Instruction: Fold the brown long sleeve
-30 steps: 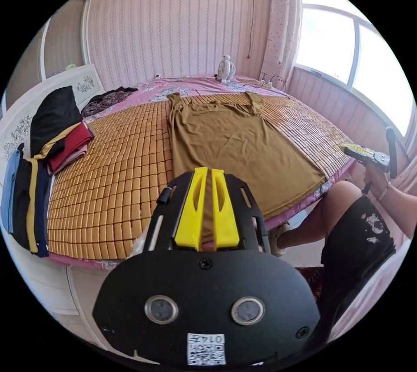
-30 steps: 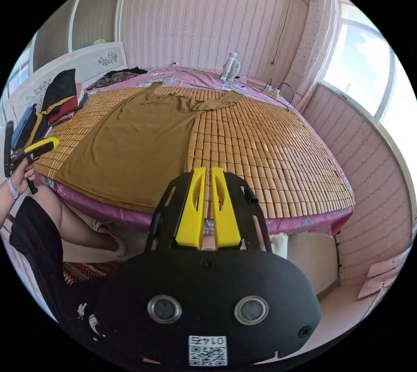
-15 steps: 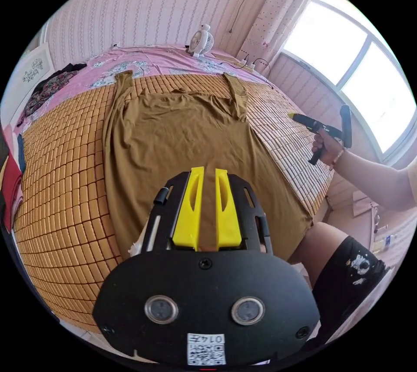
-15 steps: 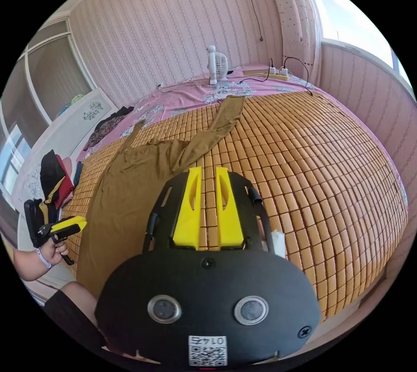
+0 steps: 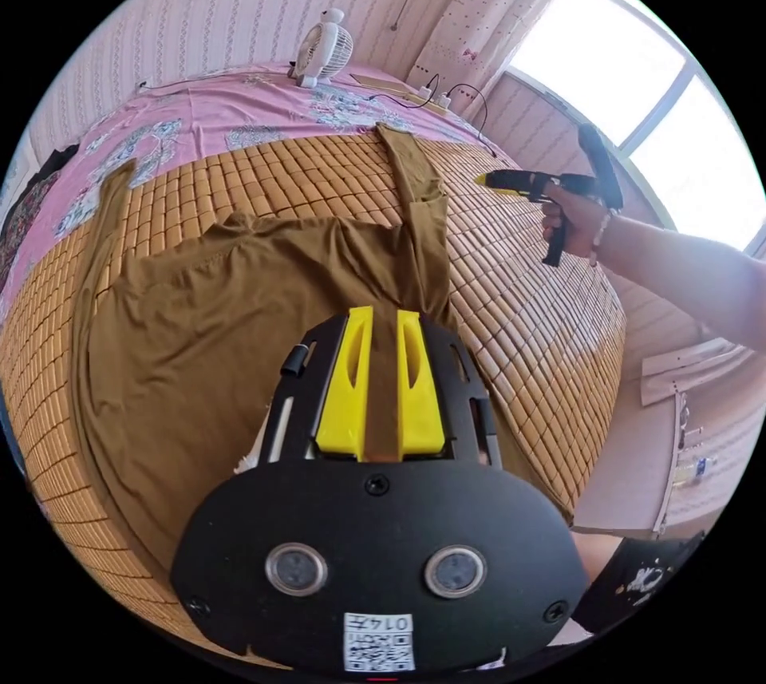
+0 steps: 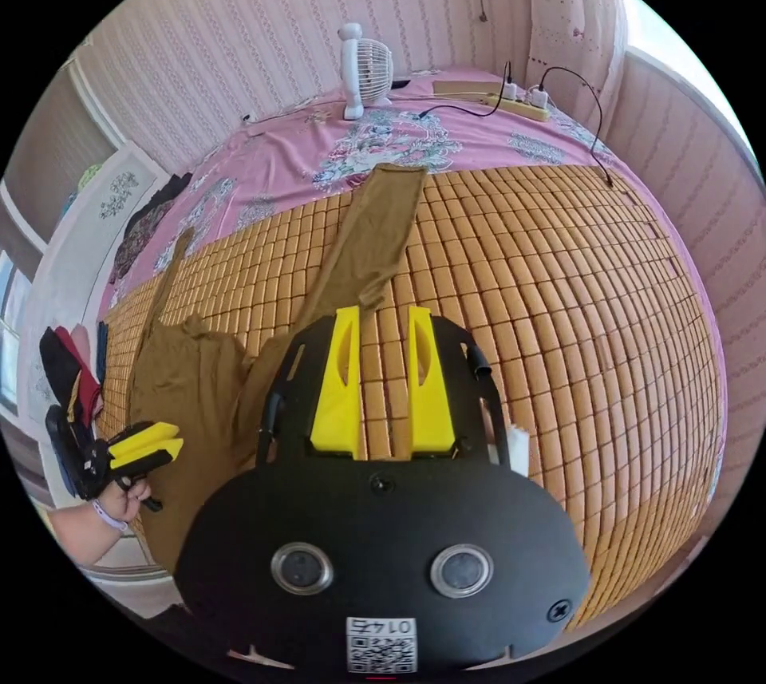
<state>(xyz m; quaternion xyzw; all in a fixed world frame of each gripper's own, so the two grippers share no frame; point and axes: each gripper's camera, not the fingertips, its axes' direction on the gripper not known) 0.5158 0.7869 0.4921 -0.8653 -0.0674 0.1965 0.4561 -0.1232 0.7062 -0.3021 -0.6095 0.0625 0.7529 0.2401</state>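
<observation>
Holding your left hand-held gripper [image 5: 381,317] slightly spread above the brown long sleeve [image 5: 239,317], you keep the right hand-held gripper [image 6: 381,313] spread over the bamboo mat [image 6: 558,301], empty.

Colours and patterns recorded on the bed and in the room

The long sleeve [image 5: 239,317] was plain brown. The mat [image 6: 558,301] was a grid of orange-tan tiles. The sheet [image 6: 383,141] at the bed's far edge was pink with a floral print. The fan [image 6: 363,69] was white. The wall [image 6: 263,21] was pink, vertically striped. Both grippers had yellow jaws on black bodies.
</observation>
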